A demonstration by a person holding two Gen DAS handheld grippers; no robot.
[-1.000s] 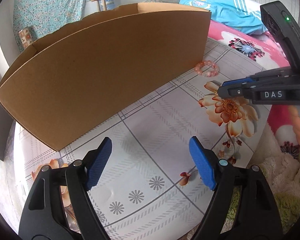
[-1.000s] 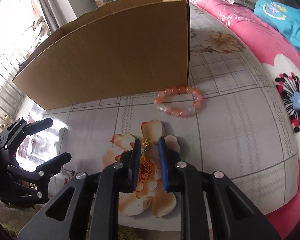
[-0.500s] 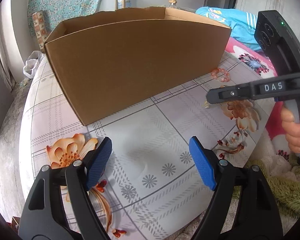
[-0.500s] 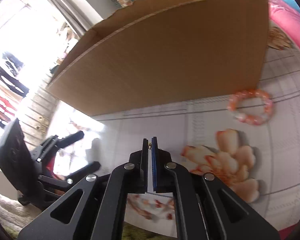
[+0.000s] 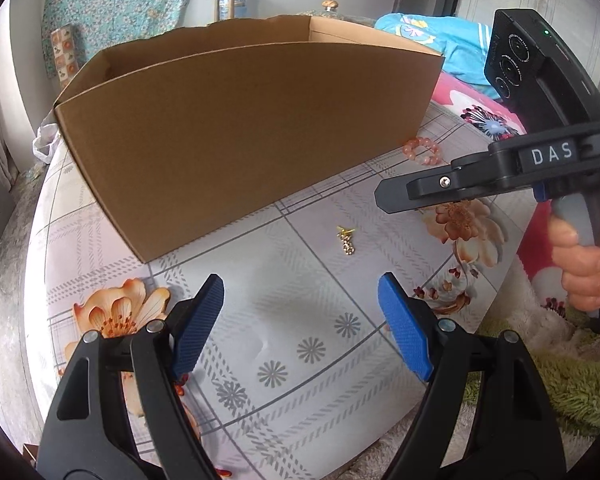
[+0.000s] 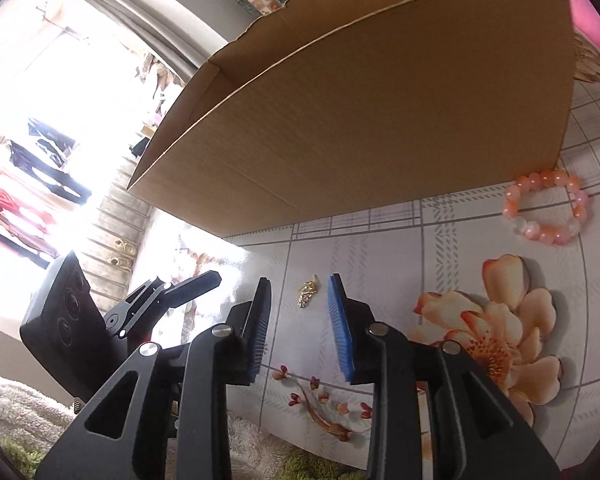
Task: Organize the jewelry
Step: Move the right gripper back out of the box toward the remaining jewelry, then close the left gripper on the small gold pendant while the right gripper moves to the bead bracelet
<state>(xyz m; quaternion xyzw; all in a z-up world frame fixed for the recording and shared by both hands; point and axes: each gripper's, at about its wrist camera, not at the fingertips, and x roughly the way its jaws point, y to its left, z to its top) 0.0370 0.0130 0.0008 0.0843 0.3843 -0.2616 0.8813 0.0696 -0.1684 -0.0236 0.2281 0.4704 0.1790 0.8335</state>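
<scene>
Tablecloth (image 6: 480, 248) bears earring (image 6: 308, 290) (ahead of opening right tool (image 6: 298, 292)).

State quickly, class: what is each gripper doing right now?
Left gripper: open, holding nothing.
Right gripper: jaws opening; the small gold earring lies on the table between them, not gripped.

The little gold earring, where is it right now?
The gold earring lies on the flowered tablecloth before the cardboard box, just beyond the right gripper.

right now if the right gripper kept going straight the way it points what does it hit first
Most likely the small gold earring lying on the floral tablecloth, just ahead of the opening right gripper; the cardboard box stands further on. Depth is unclear.
</scene>
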